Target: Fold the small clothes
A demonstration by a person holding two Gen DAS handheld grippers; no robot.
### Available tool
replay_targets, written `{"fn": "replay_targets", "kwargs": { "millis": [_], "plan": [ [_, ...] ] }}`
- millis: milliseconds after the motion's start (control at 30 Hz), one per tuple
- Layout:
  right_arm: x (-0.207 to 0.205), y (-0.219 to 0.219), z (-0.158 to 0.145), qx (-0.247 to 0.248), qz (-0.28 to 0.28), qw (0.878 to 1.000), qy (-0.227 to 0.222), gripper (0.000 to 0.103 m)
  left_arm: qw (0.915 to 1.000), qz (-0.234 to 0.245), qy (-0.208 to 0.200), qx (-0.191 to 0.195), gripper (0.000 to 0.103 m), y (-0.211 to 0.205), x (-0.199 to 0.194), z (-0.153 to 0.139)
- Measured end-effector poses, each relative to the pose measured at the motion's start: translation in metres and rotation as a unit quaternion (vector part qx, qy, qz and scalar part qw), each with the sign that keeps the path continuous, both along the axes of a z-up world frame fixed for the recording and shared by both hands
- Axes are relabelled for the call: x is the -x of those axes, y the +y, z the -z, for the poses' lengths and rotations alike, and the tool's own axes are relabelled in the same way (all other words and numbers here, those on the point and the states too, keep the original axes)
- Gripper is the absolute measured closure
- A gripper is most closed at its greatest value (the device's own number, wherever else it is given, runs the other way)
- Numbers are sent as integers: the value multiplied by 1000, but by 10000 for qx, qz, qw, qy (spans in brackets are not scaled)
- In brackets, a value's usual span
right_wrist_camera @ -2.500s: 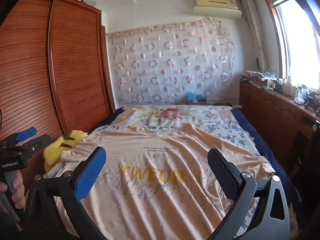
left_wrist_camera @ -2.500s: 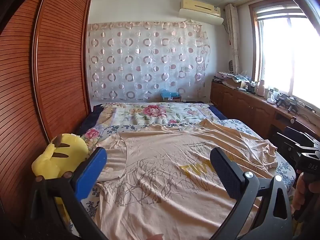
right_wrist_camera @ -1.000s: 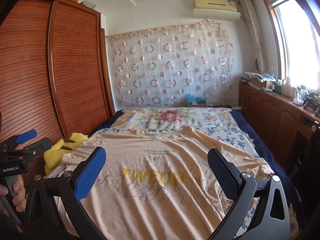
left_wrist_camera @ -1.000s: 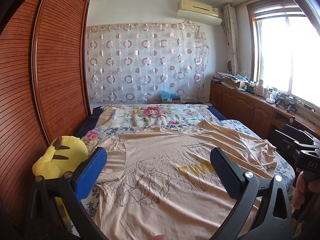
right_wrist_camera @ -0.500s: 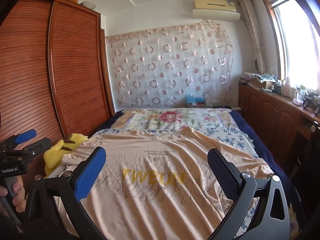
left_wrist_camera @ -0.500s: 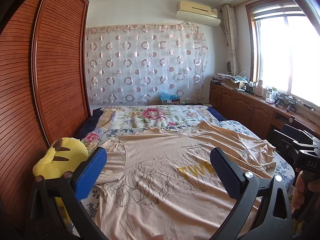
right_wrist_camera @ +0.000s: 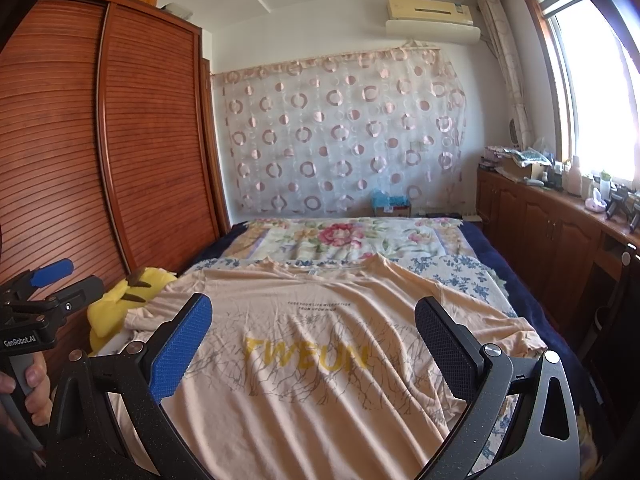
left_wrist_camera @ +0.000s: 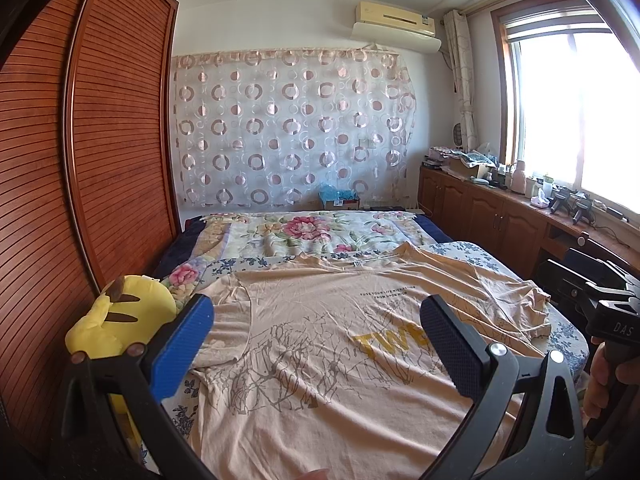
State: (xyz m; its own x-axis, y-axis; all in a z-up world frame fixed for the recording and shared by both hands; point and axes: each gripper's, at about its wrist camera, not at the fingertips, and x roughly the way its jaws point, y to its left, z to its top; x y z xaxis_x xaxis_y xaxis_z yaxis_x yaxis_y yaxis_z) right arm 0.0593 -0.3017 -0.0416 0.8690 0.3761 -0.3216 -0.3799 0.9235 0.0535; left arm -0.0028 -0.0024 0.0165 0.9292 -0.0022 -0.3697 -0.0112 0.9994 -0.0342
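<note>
A peach T-shirt (left_wrist_camera: 328,344) with yellow lettering and a grey line print lies spread face up on the bed, collar toward the far end; it also shows in the right wrist view (right_wrist_camera: 320,344). Its right sleeve is bunched near the bed's right edge. My left gripper (left_wrist_camera: 316,340) is open and empty, held above the shirt's left half. My right gripper (right_wrist_camera: 314,340) is open and empty, held above the shirt's middle. Each gripper shows at the edge of the other's view.
A yellow plush toy (left_wrist_camera: 120,324) lies at the bed's left edge beside the wooden wardrobe (left_wrist_camera: 80,184). A floral quilt (left_wrist_camera: 312,232) covers the far end of the bed. A wooden counter (left_wrist_camera: 520,216) with clutter runs under the window on the right.
Both views have tilted up slightly, so the grippers have risen or pitched up a little. The shirt has not moved and both grippers stay open.
</note>
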Motion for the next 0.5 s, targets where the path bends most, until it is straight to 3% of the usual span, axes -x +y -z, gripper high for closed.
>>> {"fn": "replay_targets", "kwargs": {
  "millis": [433,500],
  "plan": [
    [1,1,9,-1,-8,10000,-3,0,10000,0,3,-6,0,0,0,2],
    [0,-1,-2,5,-10,10000,6,0,10000,-2,11,-14,0,-2,3,-1]
  ]
}}
